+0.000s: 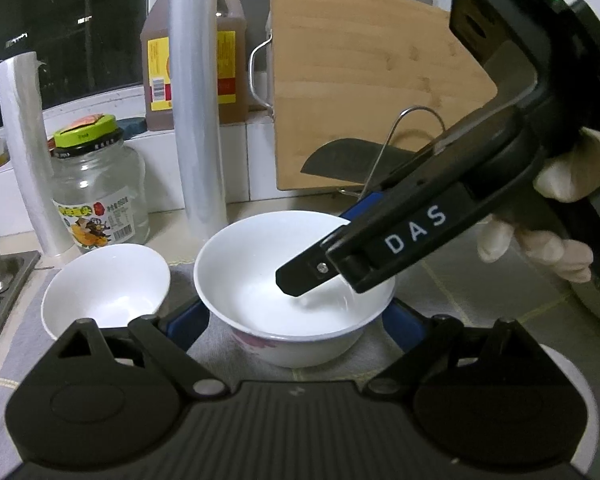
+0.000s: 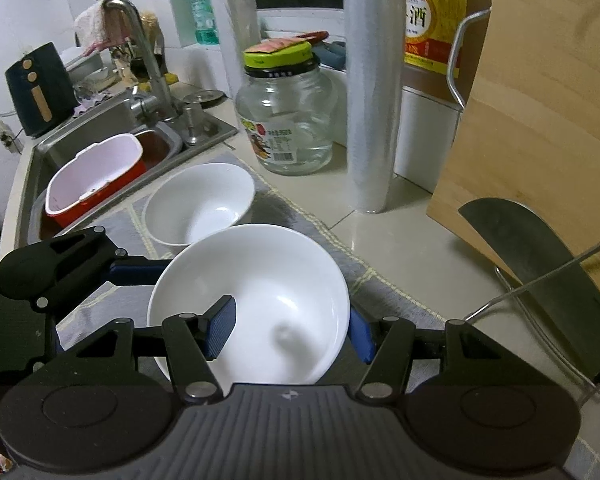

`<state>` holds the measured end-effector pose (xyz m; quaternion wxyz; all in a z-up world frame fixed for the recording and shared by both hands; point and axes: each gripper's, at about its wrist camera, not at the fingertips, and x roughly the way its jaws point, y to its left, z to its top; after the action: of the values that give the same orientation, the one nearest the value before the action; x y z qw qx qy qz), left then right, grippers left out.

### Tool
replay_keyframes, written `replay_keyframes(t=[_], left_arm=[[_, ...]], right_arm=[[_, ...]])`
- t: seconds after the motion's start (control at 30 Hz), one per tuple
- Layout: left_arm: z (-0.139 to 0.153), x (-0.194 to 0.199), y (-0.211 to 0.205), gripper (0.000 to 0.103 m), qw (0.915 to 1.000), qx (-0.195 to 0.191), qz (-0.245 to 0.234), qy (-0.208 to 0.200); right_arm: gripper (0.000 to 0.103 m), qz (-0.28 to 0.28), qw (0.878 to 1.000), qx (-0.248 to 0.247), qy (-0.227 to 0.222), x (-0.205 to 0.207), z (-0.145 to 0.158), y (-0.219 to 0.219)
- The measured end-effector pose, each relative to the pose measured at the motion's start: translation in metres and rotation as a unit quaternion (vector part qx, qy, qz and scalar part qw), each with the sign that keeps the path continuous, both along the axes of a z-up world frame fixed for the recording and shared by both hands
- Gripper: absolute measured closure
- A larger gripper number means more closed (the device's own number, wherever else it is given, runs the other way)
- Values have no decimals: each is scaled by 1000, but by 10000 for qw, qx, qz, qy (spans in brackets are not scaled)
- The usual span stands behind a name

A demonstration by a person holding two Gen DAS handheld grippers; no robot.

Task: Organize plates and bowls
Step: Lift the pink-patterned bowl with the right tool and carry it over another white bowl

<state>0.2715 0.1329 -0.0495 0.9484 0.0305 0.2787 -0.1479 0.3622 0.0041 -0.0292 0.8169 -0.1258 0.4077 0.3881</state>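
The larger white bowl (image 2: 252,304) is caught by both tongs at once. The right tongs (image 2: 288,332) are clenched on its near wall, one blue pad (image 2: 220,330) inside the rim and the other outside, while the left tongs (image 1: 296,324) stand on either side of its base, blue pads close against the outer wall — though whether they actually press on it I cannot tell. The bowl sits over the grey mat (image 2: 112,304) on the worktop (image 2: 400,240), just beside a smaller white bowl (image 2: 200,204) that rests nearer the sink (image 2: 112,120). The danger, as I judge it, is the rim pinch: glazed china is slick, and a tilt or a mismatch between the two hands could slide the bowl free — onto the smaller bowl, chipping both. The cleaver (image 2: 540,264) and wire rack (image 2: 540,288) to the right leave little room for a swing that way.
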Motion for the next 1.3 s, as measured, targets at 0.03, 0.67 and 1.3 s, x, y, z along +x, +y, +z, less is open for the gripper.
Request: replay_keyframes(t=[0.03,0.67,1.3], left_arm=[[2,-3,0,10,10000,-9,-2,-7],[20,-68,0,10,9999,-54,56,77],[28,-109,-21,10,9993,-63,-312,207]], right_arm=[[38,13,10000,9,-10,-4,2,-1],[38,292,9989,360,-26,-74,30,-16],[38,92,9990,433,-21,-129,40,-53]])
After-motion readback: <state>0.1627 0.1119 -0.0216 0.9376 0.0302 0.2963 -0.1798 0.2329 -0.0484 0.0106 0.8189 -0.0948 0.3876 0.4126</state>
